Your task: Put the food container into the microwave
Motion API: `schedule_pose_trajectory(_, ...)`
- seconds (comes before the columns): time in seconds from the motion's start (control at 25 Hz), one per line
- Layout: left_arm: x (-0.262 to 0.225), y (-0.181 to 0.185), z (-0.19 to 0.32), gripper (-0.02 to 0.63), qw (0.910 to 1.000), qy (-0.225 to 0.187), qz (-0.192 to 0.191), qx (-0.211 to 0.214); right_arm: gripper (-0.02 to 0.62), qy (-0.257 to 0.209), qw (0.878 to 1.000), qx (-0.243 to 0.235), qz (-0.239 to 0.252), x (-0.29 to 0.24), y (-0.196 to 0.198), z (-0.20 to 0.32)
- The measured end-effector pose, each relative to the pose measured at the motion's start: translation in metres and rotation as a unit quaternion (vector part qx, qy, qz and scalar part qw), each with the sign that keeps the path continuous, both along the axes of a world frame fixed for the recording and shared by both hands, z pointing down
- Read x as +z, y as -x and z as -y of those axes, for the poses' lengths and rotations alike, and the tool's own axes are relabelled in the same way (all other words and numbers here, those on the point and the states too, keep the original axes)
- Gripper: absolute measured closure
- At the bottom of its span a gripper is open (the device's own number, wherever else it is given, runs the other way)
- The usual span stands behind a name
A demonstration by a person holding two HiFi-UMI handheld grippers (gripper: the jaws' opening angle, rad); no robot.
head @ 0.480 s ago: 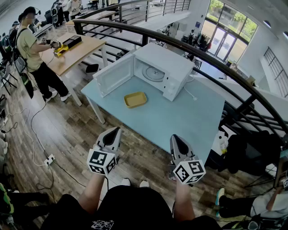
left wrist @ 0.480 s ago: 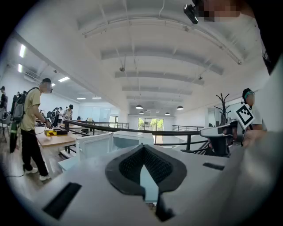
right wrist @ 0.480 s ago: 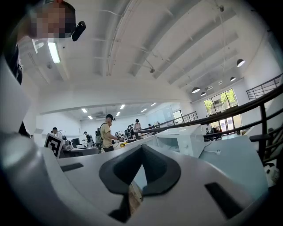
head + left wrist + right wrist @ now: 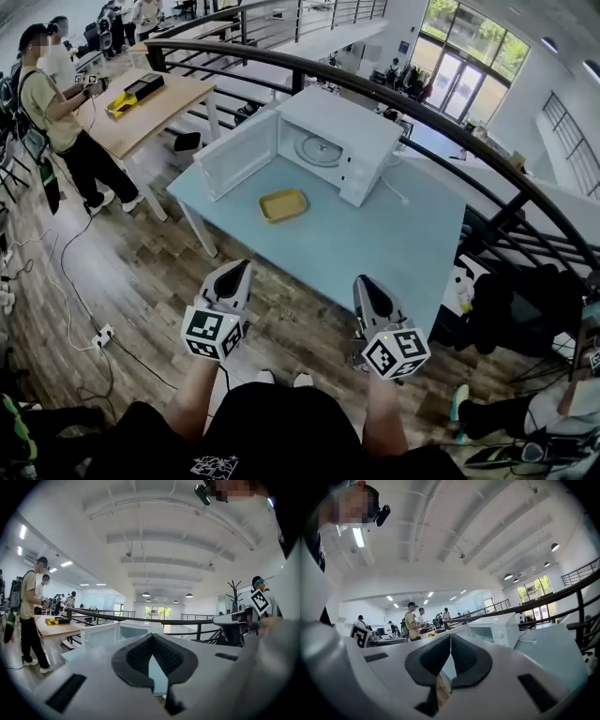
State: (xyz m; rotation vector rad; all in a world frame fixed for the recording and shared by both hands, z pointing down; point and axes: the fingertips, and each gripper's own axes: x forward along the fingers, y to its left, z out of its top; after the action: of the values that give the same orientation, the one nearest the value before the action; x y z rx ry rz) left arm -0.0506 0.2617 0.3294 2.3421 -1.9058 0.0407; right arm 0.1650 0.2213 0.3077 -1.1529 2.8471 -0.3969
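the yellow food container (image 4: 282, 204) sits on the blue table (image 4: 375, 246) just in front of the microwave (image 4: 349, 131), whose door (image 4: 238, 156) hangs open. well short of the microwave, the left hand-held gripper (image 4: 238, 273) and right hand-held gripper (image 4: 363, 283) are both pressed together, empty.

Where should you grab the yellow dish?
Probably by its near rim, one jaw inside and one outside, coming from the person's side. The dish is shallow and lies flat and open on the table, and the open microwave stands just behind it.
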Motion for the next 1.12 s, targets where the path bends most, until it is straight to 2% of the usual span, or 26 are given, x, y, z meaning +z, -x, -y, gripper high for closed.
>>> schedule_pose_trajectory(0.28, 0.006, 0.008, -0.001, 0.598, 0.9997, 0.004, -0.015, 0.019, 0.588, 0.012, 1.0, 0.013, 0.014, 0.002, 0.007, -0.001)
schedule_pose_trajectory(0.6, 0.01, 0.024, -0.009, 0.598, 0.9993, 0.003, -0.009, 0.037, 0.589, 0.008, 1.0, 0.018, 0.013, 0.002, 0.026, -0.013)
schedule_pose_trajectory(0.92, 0.015, 0.041, -0.017, 0.598, 0.9982, 0.003, -0.024, 0.054, 0.589, 0.01, 1.0, 0.022, 0.011, 0.005, 0.043, -0.023)
schedule_pose_trajectory(1.12, 0.019, 0.059, -0.026, 0.598, 0.9984, 0.005, -0.026, 0.05, 0.589, 0.015, 0.999, 0.029, 0.012, 0.007, 0.051, -0.027)
